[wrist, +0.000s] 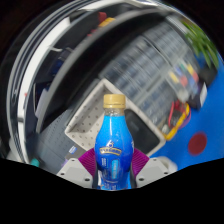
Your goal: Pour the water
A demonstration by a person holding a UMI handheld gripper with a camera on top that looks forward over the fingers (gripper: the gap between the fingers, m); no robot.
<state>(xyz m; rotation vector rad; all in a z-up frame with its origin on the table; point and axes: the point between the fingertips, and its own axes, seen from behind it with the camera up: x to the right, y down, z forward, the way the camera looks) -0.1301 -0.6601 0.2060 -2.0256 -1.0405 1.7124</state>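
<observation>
A blue drink bottle (pixel 113 148) with a yellow cap (pixel 114 101) and a blue-and-white label stands upright between my fingers. My gripper (pixel 112 170) is shut on the bottle. Both purple pads (pixel 88 160) press against its sides at label height. The bottle's base is hidden below the fingers. No cup or other vessel for the water shows clearly.
A white mesh basket (pixel 125 90) lies just beyond the bottle. Several colourful small items (pixel 185 85) sit to the right on a blue surface (pixel 205 120). A dark tabletop (pixel 70 70) stretches behind, with a curved shiny metal edge (pixel 40 60) to the left.
</observation>
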